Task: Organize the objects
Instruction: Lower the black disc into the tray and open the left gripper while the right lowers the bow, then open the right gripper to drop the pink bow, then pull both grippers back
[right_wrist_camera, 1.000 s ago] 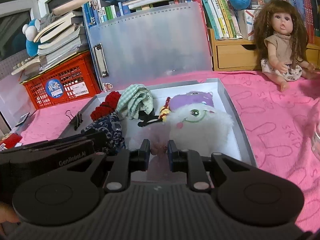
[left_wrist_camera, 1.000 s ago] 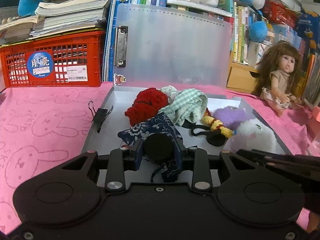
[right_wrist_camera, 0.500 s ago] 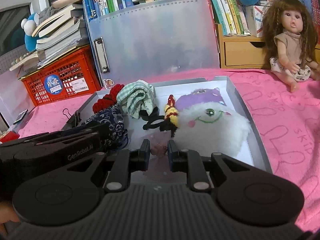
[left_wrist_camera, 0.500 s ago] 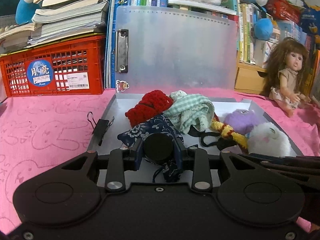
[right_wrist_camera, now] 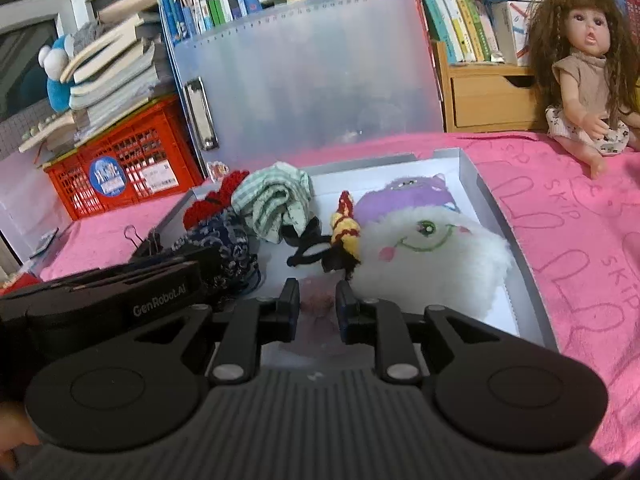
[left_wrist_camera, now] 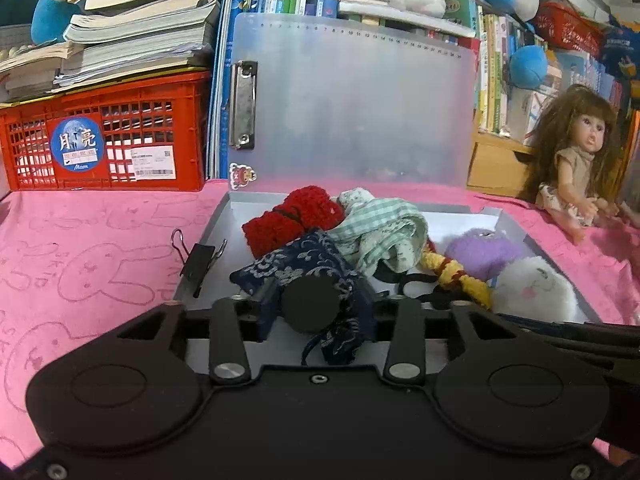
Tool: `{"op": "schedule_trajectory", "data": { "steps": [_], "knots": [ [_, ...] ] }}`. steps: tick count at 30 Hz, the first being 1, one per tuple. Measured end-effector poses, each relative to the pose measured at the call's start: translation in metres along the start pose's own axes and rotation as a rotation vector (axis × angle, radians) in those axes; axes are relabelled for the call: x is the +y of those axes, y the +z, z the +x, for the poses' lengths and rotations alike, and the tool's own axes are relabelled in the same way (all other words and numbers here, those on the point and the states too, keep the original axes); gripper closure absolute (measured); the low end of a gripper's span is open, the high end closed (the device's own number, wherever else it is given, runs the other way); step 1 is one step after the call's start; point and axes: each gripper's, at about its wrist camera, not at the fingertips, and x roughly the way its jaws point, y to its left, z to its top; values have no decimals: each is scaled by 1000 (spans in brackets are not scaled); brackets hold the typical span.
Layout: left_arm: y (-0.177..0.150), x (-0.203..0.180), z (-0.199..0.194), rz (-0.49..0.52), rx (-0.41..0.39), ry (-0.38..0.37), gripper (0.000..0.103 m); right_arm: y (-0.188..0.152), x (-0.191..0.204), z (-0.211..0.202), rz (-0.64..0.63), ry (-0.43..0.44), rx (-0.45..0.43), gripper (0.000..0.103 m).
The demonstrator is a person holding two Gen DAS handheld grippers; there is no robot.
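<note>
Both tongs reach level over the box [right_wrist_camera: 496, 216], left tongs [left_wrist_camera: 316, 300] clamping the blue pouch [left_wrist_camera: 304, 268], right tongs [right_wrist_camera: 318, 306] narrowed on something pink, blurred.

A crowded bookshelf [left_wrist_camera: 400, 4] backs the pink bunny-print cloth [left_wrist_camera: 92, 248].

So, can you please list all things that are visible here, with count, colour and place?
box: one, grey, open on the pink cloth, clear lid upright
blue pouch: one, dark blue patterned, in box, held by left hand-held gripper
red knit: one, red, box rear left
checked cloth: one, green-white, box middle
white plush: one, white, box right front
purple plush: one, purple, behind white plush
binder clip: one, black, on box left edge
crate: one, red, rear left
doll: one, brown hair, sitting rear right
left hand-held gripper: shut on pouch
right hand-held gripper: shut on something pinkish, unclear
</note>
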Motion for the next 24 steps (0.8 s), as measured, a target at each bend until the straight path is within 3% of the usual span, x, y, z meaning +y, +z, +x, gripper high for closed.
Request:
{"op": "schedule_trajectory", "data": {
  "steps": [1, 11, 24],
  "knots": [
    [1, -1, -3, 3, -7, -6, 57, 1, 1, -3, -7, -3, -7, 57],
    [17, 2, -37, 1, -43, -20, 32, 10, 12, -32, -71, -55, -55, 52],
    [19, 11, -92, 28, -64, -66, 21, 14, 11, -88, -97, -16, -117, 37]
  ]
}}
